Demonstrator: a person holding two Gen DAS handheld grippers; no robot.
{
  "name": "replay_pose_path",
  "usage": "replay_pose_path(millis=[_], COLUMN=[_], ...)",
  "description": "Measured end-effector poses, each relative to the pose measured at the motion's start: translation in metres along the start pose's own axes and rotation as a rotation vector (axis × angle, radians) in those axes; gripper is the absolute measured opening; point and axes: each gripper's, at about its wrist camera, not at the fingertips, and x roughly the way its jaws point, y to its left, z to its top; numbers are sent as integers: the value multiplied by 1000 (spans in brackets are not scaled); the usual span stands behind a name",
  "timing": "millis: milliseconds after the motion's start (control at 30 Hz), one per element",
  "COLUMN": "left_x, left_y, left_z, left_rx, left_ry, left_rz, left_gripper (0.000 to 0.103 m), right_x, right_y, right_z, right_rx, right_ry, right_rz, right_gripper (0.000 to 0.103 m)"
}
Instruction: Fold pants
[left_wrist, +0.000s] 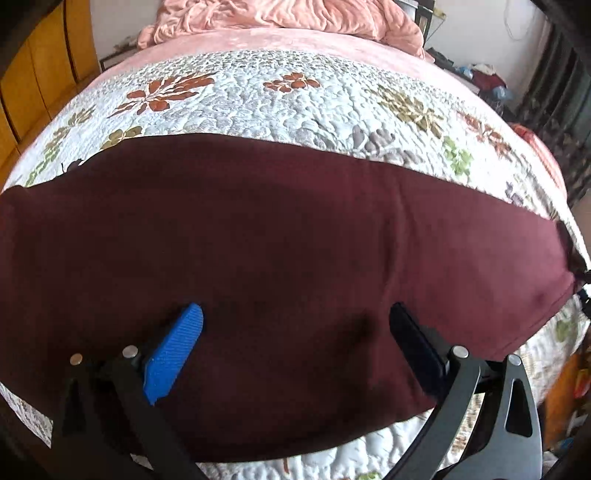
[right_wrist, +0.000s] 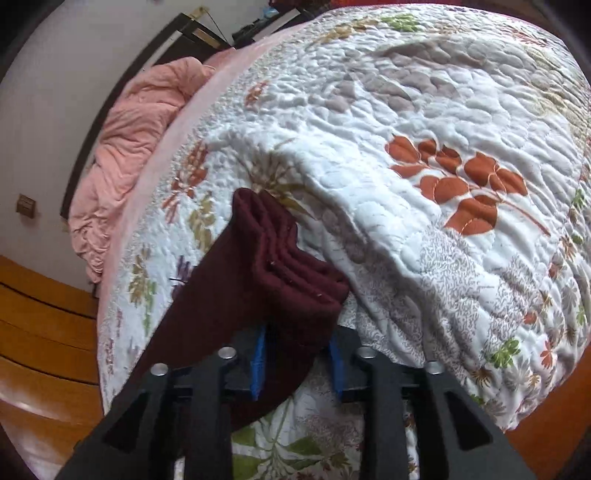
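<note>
Folding state: dark maroon soft-knit pants (left_wrist: 280, 266) lie as a long flat band across the bed, on a white quilted bedspread with rust, olive and grey leaf prints (left_wrist: 258, 96).
Left tongs (left_wrist: 295, 317): spread wide, hanging over the band with one blue ribbed pad (left_wrist: 173, 354) on the left and one black pad (left_wrist: 417, 343) on the right; the maroon cloth fills the gap ahead of and between them, and no cloth is pinched.
Contact of left tongs: I cannot tell whether the pad tips touch the fabric or hover just above it.
Right tongs (right_wrist: 297, 356): set narrow, with a bunched end of the pants (right_wrist: 280, 266) between the two blue pads (right_wrist: 257, 365).
Grip of right tongs: the left pad lies against the cloth; beside the right pad the fit is unclear, so I cannot say for sure that the bundle is clamped.
Cloth ahead of right tongs: several stacked layers stand up beyond the pads, their stitched edges showing as parallel ridges.
Cloth left of right tongs: the rest of the garment slopes away down and to the left over the bedspread (right_wrist: 406, 147).
Far beyond left tongs: a crumpled pink blanket (left_wrist: 295, 18) heaped at the far end of the bed.
Left of both tongs: orange-brown wooden furniture panels (left_wrist: 40, 66).
</note>
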Motion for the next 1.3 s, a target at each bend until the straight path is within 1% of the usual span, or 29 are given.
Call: replay_pose_path(millis=[33, 100, 167, 233, 267, 333, 367, 400, 433, 467, 500, 600, 667, 733, 800, 900, 933, 1000, 1033, 1167, 1200, 1233, 1300], left_x=[-2, -8, -13, -15, -15, -7, -3, -2, -2, -1, -1, -8, -16, -27, -38, -60, -67, -80, -84, -101, -102, -103, -105], left_y=[1, 4, 7, 6, 4, 3, 3, 2, 1, 0, 0, 10, 22, 36, 47, 66, 72, 83, 88, 113, 118, 123, 135], left_z=[0, -2, -5, -8, -10, -11, -12, -12, -12, -12, -12, -11, -8, -6, -6, -5, -5, -6, -6, -11, -11, -13, -15], left_rx=[-6, -22, -36, -35, -25, -12, -13, -5, 2, 14, 21, -18, -82, -133, -158, -188, -194, -206, -210, -259, -270, -283, -306], left_ry=[4, -2, -10, -15, -15, 1, 0, -14, -17, -15, -14, -20, -24, -40, -66, -119, -133, -158, -167, -193, -194, -195, -193], left_rz=[-1, -14, -28, -46, -51, -46, -38, -30, -25, -20, -22, -68, -91, -97, -93, -79, -72, -54, -50, -39, -40, -39, -34], left_gripper=[100, 100, 100, 100, 100, 100, 100, 100, 100, 100, 100, 100, 100, 100, 100, 100, 100, 100, 100, 100, 100, 100, 100], right_x=[-3, -11, -17, -19, -17, -12, -9, -6, -3, -1, -3, -19, -35, -49, -60, -72, -76, -76, -75, -55, -48, -36, -17], right_y=[-2, -4, -7, -10, -10, -7, -5, -2, 1, 3, 6, 22, 43, 68, 99, 157, 182, 221, 244, 311, 324, 340, 360], right_z=[0, -6, -12, -20, -21, -21, -20, -19, -16, -15, -13, -12, -14, -17, -22, -38, -49, -67, -81, -132, -145, -162, -190], right_rx=[13, 14, 34, 74, 80, 65, 55, 39, 21, 14, 11, -39, -101, -164, -249, -391, -461, -561, -622, -797, -832, -868, -917], right_ry=[7, 2, 1, 11, 18, 16, 11, 0, -2, -2, -10, -61, -103, -142, -177, -218, -230, -241, -239, -203, -186, -150, -93], right_rz=[25, 31, 43, 78, 80, 59, 50, 39, 22, 28, 47, 77, 70, 79, 68, 85, 89, 89, 96, 92, 103, 122, 136], right_gripper=[46, 52, 55, 58, 60, 61, 53, 40, 34, 25, 21, 19, 19, 19, 19, 19, 19, 19, 19, 19, 19, 19, 19])
